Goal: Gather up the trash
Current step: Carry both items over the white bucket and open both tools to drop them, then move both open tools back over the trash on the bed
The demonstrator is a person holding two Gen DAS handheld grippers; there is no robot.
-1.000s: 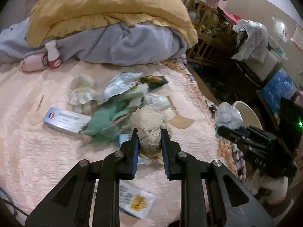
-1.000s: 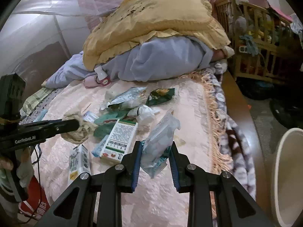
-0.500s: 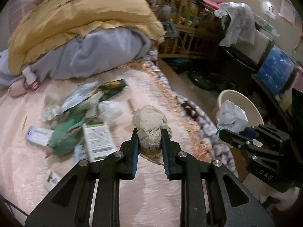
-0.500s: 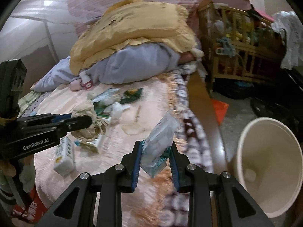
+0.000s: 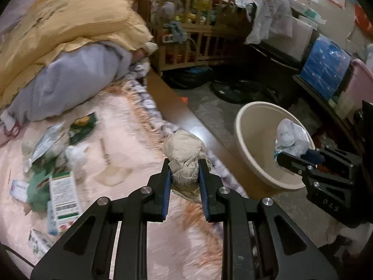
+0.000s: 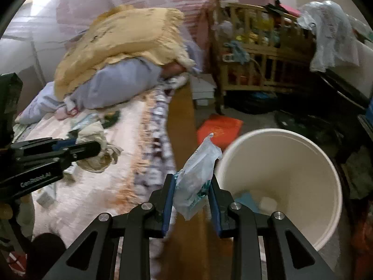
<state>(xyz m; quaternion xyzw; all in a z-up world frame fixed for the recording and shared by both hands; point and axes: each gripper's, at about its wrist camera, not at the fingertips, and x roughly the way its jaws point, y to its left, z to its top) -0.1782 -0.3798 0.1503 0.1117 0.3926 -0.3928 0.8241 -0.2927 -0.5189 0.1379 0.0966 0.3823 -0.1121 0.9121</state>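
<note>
Between the blue pads of the left tool (image 5: 184, 170) a crumpled beige paper wad (image 5: 184, 154) is clamped, held over the fringed edge of the bed (image 5: 130, 140). Left of that tool, on the pink bedspread, more trash is scattered: a white carton (image 5: 64, 192), green wrappers (image 5: 82, 123) and a small white wad (image 5: 75, 151). Beyond them a grey quilt (image 5: 70, 84) is piled under a yellow blanket (image 5: 70, 21).

To the right of the left tool the cream bin (image 5: 247, 144) stands on the floor beside the bed. The right tool (image 6: 191, 186) is seen above the bin's near rim, and a pale plastic wrapper (image 6: 198, 168) is gripped between its pads. In the right wrist view the bin's mouth (image 6: 279, 135) lies just right of the wrapper, with a few pieces seen at its bottom. Farther off, a wooden crib (image 6: 251, 46) stands against the wall.
</note>
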